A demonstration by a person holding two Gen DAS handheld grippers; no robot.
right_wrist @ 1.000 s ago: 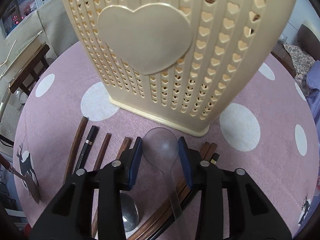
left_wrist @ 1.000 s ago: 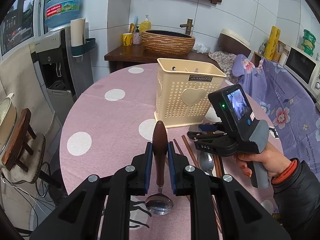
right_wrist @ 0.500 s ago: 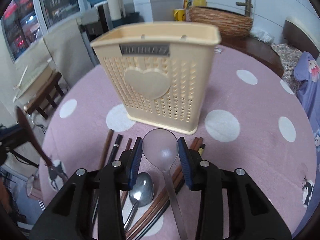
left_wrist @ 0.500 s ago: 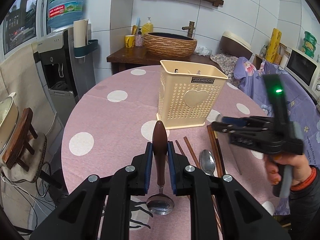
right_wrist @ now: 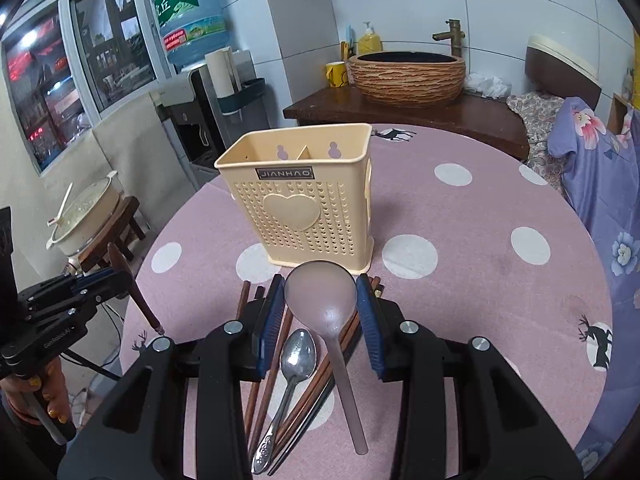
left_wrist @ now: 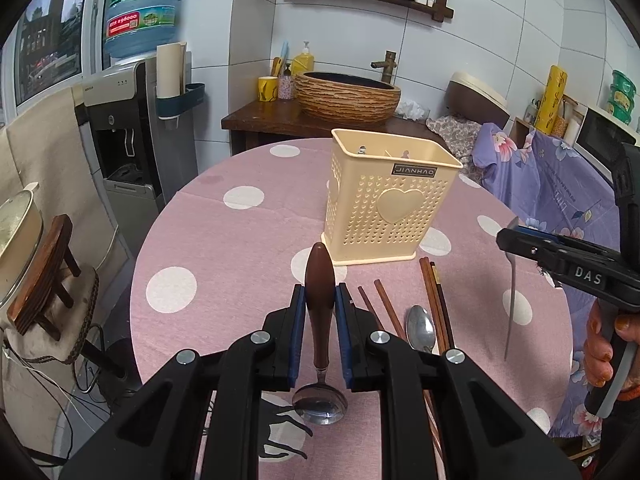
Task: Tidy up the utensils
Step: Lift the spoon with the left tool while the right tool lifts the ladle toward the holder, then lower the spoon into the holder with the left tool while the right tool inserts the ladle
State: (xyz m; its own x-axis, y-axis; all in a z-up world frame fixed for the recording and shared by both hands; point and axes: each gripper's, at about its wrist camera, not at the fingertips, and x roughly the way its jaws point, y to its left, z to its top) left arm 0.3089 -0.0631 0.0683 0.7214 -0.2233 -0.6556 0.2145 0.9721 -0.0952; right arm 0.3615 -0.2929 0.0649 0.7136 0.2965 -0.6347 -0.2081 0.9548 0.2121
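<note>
My left gripper (left_wrist: 320,300) is shut on the brown wooden handle of a spoon (left_wrist: 320,280), whose metal bowl hangs below the jaws. My right gripper (right_wrist: 322,300) is shut on the bowl of a translucent plastic spoon (right_wrist: 320,292), held above the table with its handle trailing back. The cream perforated utensil holder (left_wrist: 390,208) (right_wrist: 304,204) stands upright on the pink dotted table, ahead of both grippers. On the cloth in front of it lie several brown chopsticks (right_wrist: 280,344) and a steel spoon (right_wrist: 296,360) (left_wrist: 419,326). The right gripper (left_wrist: 516,240) also shows at the right of the left wrist view, the left gripper (right_wrist: 120,280) at the left of the right wrist view.
The round table (left_wrist: 248,232) drops off at its left edge toward a wooden stool (left_wrist: 44,272) and a pot (right_wrist: 86,216). A water dispenser (left_wrist: 120,136) and a wooden counter with a basin (left_wrist: 348,96) stand behind. A purple floral cloth (left_wrist: 552,184) lies to the right.
My right gripper has risen and pulled back from the holder, lifting the translucent spoon off the pile. The left gripper with the wooden-handled spoon stayed in place.
</note>
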